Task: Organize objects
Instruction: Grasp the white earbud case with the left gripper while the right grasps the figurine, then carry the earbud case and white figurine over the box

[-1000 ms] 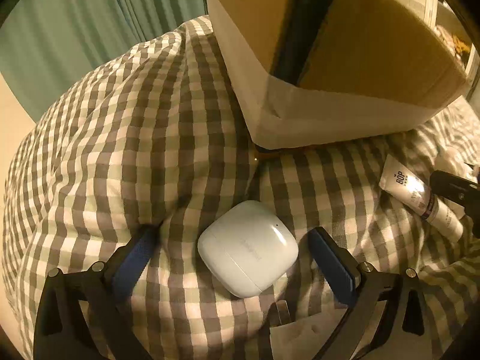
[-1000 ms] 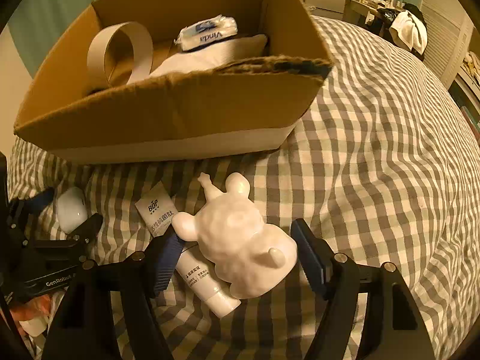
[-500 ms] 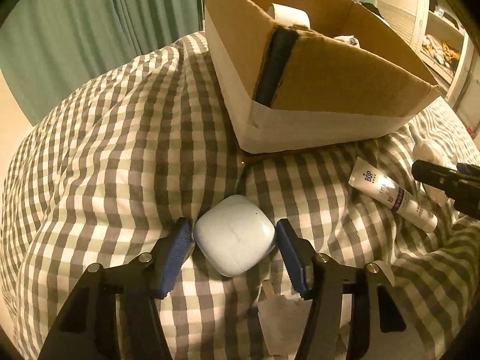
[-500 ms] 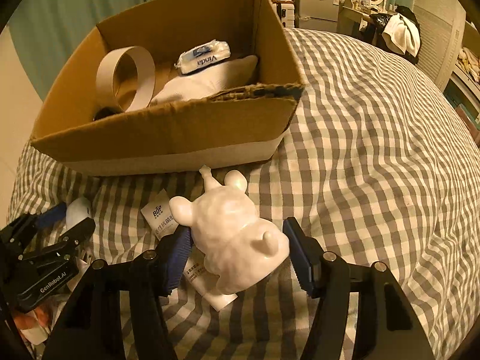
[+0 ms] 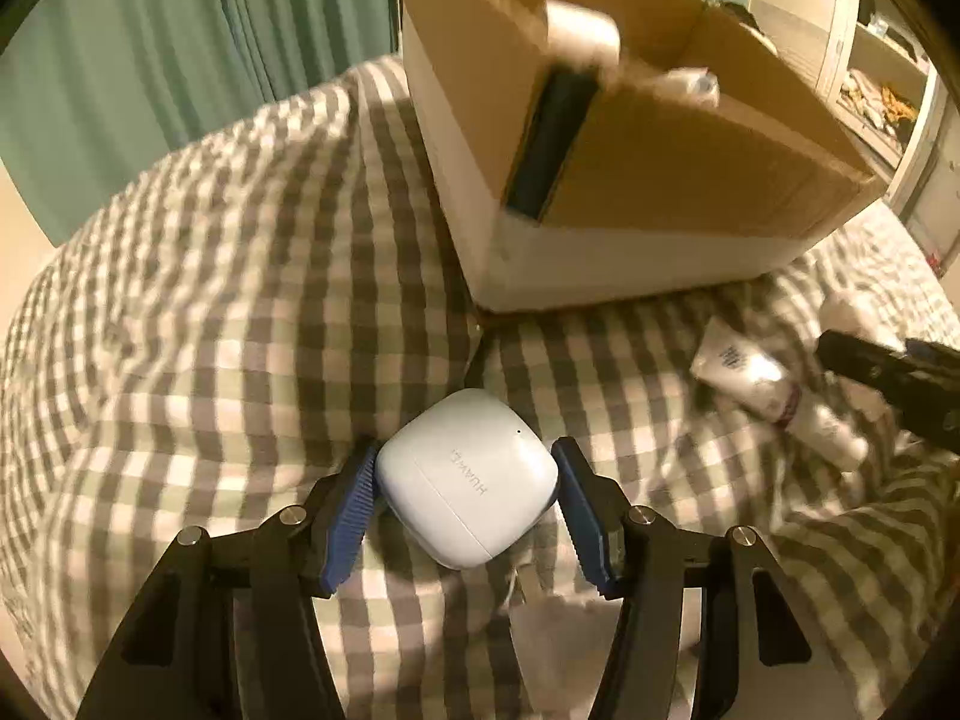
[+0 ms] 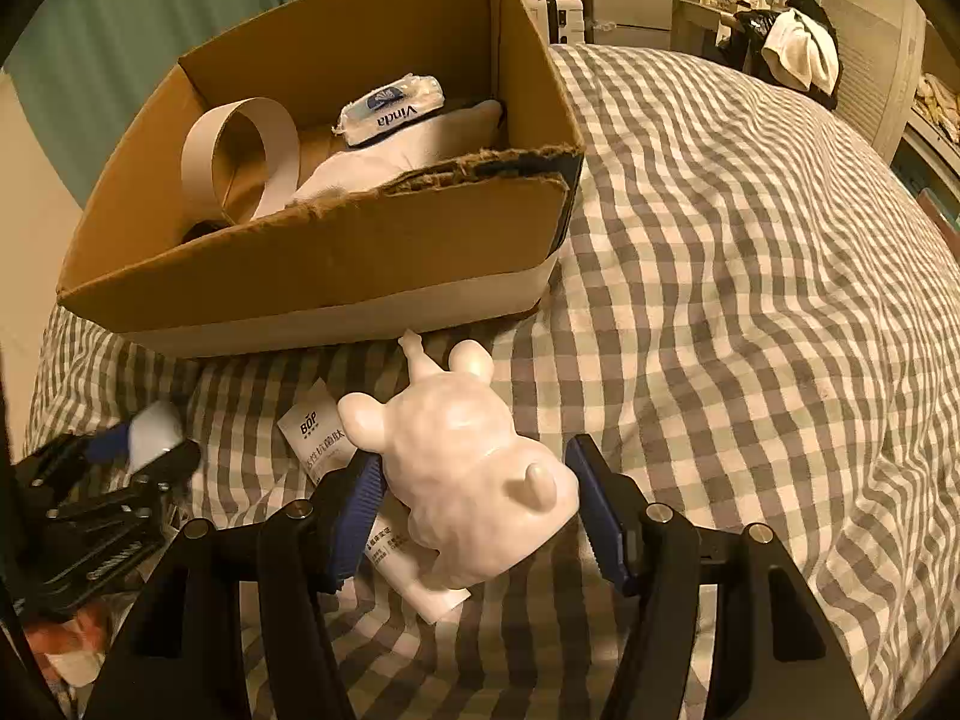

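Observation:
My left gripper (image 5: 465,501) is shut on a white earbud case (image 5: 467,475), held just above the checked bedspread. My right gripper (image 6: 477,516) is shut on a white animal figurine (image 6: 474,474), lifted a little over a white BOP tube (image 6: 336,456) lying on the bed. An open cardboard box (image 6: 336,276) stands just beyond both; it also shows in the left wrist view (image 5: 636,180). The left gripper with the case shows at the lower left of the right wrist view (image 6: 144,438).
In the box lie a paper ring (image 6: 240,156), a Vinda tissue pack (image 6: 390,108) and a white cloth (image 6: 408,150). The checked bedspread (image 6: 750,300) stretches to the right. Green curtains (image 5: 180,60) hang behind. Furniture and clothes stand at the far right.
Both grippers closed on their objects and lifted them: the left on the earbud case, the right on the figurine. Both views rose and pulled back from the box.

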A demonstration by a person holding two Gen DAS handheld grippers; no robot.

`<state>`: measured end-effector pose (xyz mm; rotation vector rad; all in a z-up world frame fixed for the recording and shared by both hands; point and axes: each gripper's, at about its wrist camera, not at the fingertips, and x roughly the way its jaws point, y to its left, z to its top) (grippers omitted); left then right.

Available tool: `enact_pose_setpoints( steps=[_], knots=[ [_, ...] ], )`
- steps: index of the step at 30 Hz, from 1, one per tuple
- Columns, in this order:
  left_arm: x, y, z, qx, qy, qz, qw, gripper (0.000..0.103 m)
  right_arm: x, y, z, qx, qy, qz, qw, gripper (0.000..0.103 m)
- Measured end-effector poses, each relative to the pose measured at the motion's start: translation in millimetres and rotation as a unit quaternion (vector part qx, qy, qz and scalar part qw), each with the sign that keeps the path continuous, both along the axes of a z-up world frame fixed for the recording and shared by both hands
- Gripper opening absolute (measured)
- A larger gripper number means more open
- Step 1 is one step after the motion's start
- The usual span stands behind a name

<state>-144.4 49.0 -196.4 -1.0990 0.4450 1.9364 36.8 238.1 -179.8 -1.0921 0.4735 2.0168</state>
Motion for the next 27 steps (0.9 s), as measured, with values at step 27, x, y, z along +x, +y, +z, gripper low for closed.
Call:
enact_pose_setpoints(
  steps=[27],
  knots=[
    [7,-85,176,0.146,0.077,0.005,0.9863,0.059,-12,-110,155,0.131,0.047,0.086,0.987,0.06]
  ],
)
